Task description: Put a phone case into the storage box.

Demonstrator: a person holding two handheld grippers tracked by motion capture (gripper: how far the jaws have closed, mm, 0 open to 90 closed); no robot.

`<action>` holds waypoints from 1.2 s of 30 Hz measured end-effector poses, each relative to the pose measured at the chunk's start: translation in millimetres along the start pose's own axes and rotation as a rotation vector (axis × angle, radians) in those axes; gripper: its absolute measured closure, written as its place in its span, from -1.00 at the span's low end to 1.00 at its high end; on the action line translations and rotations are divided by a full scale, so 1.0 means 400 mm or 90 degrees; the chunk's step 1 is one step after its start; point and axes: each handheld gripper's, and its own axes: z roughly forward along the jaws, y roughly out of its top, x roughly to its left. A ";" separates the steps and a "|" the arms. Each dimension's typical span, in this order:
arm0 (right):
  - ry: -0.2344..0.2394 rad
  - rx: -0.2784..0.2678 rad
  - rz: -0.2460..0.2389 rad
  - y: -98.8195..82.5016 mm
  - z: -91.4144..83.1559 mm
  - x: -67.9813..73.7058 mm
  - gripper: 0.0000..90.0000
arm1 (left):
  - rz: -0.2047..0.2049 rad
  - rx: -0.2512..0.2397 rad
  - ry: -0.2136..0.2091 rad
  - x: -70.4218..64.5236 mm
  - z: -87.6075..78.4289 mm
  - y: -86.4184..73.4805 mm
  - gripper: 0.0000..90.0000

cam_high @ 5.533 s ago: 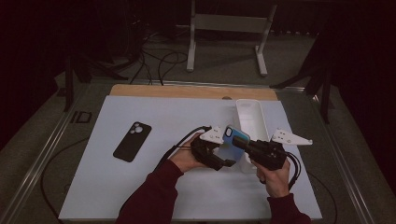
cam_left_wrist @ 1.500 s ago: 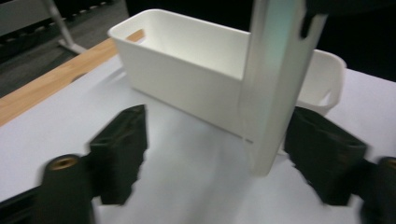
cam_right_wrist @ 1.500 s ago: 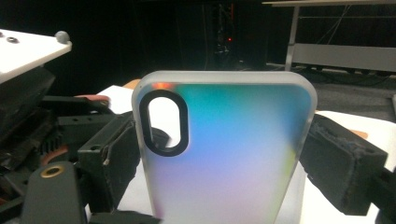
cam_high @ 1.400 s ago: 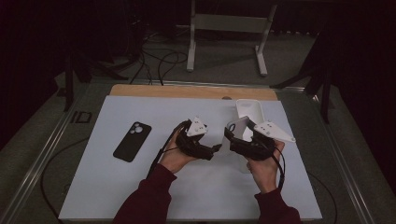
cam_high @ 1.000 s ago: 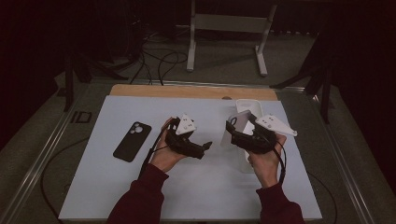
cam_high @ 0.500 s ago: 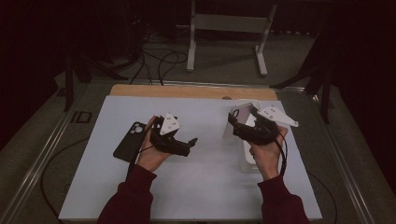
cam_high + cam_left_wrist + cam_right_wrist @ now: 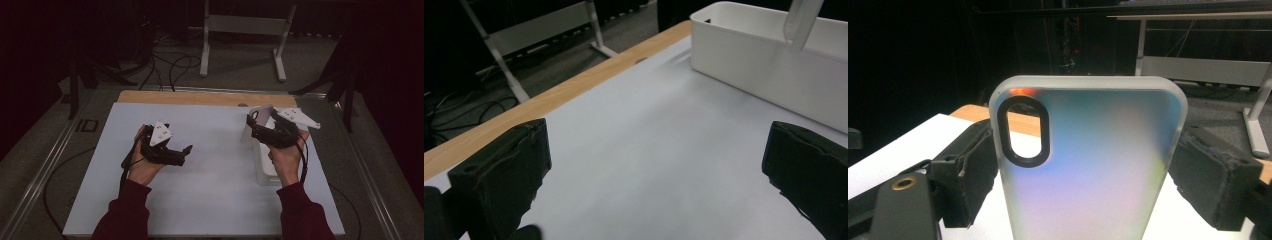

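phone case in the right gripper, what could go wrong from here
1. The translucent phone case is pinched only by its two side edges in the right gripper. It stands upright with most of it above the pads, so it could flex or twist loose.
2. It hangs over the white bin, so a drop may land there.
3. The left gripper is open and empty, far across the white mat, giving no support.

Dim high view with black surroundings, only the white table (image 7: 215, 190) lit from overhead; near jaws blurred, the case (image 7: 1088, 165) showing a rainbow sheen.
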 end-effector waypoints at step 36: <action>-0.076 0.009 0.006 0.000 0.044 -0.086 -0.63 | -0.031 -0.004 0.069 0.059 -0.122 -0.150 -1.00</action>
